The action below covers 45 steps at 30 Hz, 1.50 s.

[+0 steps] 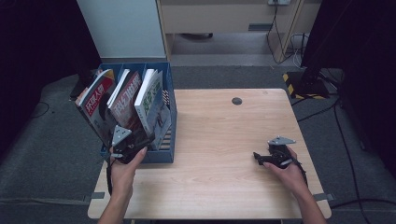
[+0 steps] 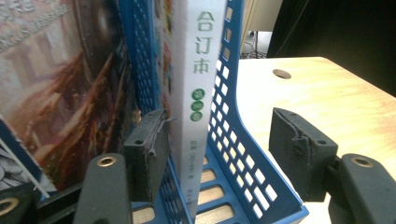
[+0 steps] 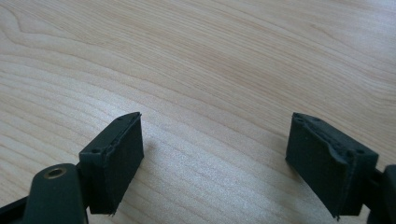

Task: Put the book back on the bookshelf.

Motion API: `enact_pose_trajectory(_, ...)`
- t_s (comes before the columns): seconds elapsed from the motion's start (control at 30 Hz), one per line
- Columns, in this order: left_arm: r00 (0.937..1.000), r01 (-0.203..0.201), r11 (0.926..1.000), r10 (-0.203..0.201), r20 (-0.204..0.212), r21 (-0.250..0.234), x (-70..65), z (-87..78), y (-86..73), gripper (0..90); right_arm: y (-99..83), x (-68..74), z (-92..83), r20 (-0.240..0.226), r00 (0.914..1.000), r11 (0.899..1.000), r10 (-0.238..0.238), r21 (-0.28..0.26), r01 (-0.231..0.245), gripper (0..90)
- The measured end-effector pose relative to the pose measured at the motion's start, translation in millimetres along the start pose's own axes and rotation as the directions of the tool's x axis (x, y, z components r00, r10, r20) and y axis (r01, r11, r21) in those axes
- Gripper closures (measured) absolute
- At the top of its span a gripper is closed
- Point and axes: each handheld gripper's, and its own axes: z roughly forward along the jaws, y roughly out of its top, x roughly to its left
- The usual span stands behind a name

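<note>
Standing spread at the blue file rack (image 2: 243,154), left tool (image 2: 224,154) straddling the white-spined book (image 2: 198,93) and the rack's outer wall, pads touching neither. Well off to the right, right tool (image 3: 215,158) resting spread over bare tabletop (image 3: 210,60), pinching nothing.

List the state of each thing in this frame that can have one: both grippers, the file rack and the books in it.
Left gripper: open, jaws astride the white book and the rack's side wall.
Right gripper: open, nothing between its jaws, low over the table.
Blue file rack: upright on the table's left edge.
White book: upright in the rightmost slot.
Red magazine: leaning left.
</note>
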Motion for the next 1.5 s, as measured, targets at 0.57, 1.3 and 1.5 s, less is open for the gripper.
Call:
enact_pose_trajectory(0.57, 0.9935, -0.087, 0.9939, 0.082, 0.079, 0.067, -26.7, 9.4, -3.6, 30.5, 0.0, 0.0, 0.0, 0.0, 1.0, 1.0, 0.0, 0.0, 0.0, 19.0)
enact_pose_trajectory(1.3, 0.9751, -0.141, 0.983, 0.117, 0.189, 0.118, -58.6, 38.3, -1.0, 22.9, 0.1, -0.1, -0.2, -0.002, 1.0, 1.0, 0.001, 0.003, -0.001, 18.9)
enact_pose_trajectory(1.5, 0.9708, -0.149, 0.98, 0.119, 0.208, 0.132, -65.2, 47.7, 1.5, 21.0, 0.1, -0.2, -0.2, -0.004, 1.0, 1.0, 0.002, 0.004, -0.002, 18.8)
